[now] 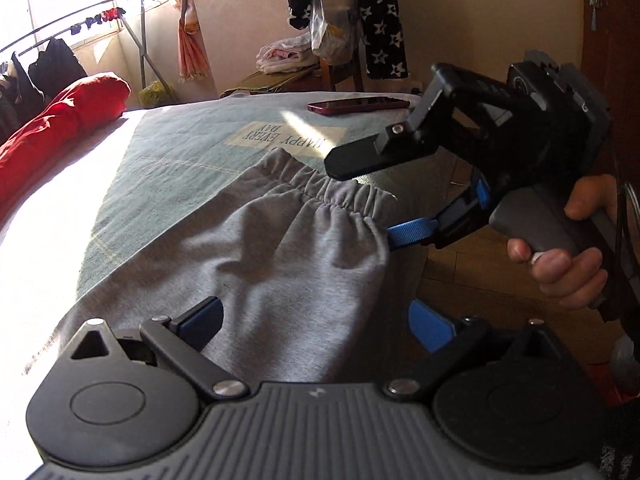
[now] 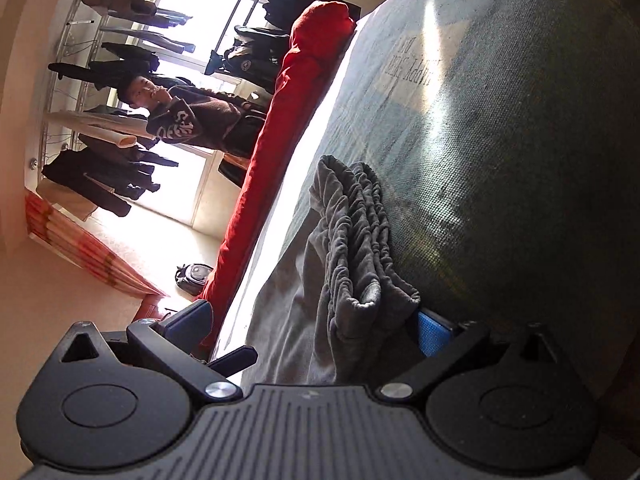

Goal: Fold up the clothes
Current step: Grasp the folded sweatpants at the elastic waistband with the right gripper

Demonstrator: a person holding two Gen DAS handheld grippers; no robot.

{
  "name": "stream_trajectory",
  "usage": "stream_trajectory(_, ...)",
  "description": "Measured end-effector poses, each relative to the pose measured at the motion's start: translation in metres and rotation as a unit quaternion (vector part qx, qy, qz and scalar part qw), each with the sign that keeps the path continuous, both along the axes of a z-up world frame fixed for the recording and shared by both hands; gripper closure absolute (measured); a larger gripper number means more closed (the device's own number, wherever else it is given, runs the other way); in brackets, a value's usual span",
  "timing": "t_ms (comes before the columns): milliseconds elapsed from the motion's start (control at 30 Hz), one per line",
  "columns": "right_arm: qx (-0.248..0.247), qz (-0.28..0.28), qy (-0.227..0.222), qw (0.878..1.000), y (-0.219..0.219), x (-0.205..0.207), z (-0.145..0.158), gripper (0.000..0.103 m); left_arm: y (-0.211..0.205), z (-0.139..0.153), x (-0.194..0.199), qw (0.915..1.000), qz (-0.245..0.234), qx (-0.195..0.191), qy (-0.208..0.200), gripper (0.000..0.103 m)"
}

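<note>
from my feed i see a pale blue-green woven bedspread (image 1: 192,152) covering the bed, with a cream patch printed "happy every day" (image 1: 286,139) on it. a dark red slim phone (image 1: 358,105) lies flat near the bed's far edge. a long red rolled quilt (image 1: 56,128) runs along the sunlit side of the bed. beyond it stands a metal drying rack (image 1: 132,28) hung with dark clothes, by an orange striped curtain (image 1: 190,36). a wooden chair (image 1: 340,72) carries a black star-patterned garment (image 1: 384,16), a clear plastic bag (image 1: 330,28) and a stack of pale folded laundry (image 1: 280,58). in the right wrist view a person in a dark printed hoodie (image 2: 192,120) stands by the window, and a black backpack (image 2: 194,276) sits on the floor.
</note>
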State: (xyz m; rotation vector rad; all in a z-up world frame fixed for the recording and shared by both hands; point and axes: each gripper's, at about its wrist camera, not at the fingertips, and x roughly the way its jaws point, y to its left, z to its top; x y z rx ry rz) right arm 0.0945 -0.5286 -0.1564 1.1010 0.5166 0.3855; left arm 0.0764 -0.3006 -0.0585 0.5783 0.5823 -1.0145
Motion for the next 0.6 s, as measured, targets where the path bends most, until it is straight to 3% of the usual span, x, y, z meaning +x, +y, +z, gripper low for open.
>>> stream_trajectory(167,-0.004,0.008,-0.022,1.000,-0.003,-0.001,0.017,0.000,-0.020,-0.016,-0.003,0.9989,-0.006,0.023,-0.041,0.004)
stream_trajectory(400,-0.008,0.013,-0.026,1.000,-0.005,-0.003,0.026,0.000,-0.041,-0.030,-0.013,0.9839,0.001,0.059,-0.168,0.004)
stream_trajectory(600,-0.006,0.013,-0.010,1.000,-0.008,-0.005,0.017,0.000,-0.031,-0.010,-0.004,0.9878,0.028,0.017,-0.152,0.004)
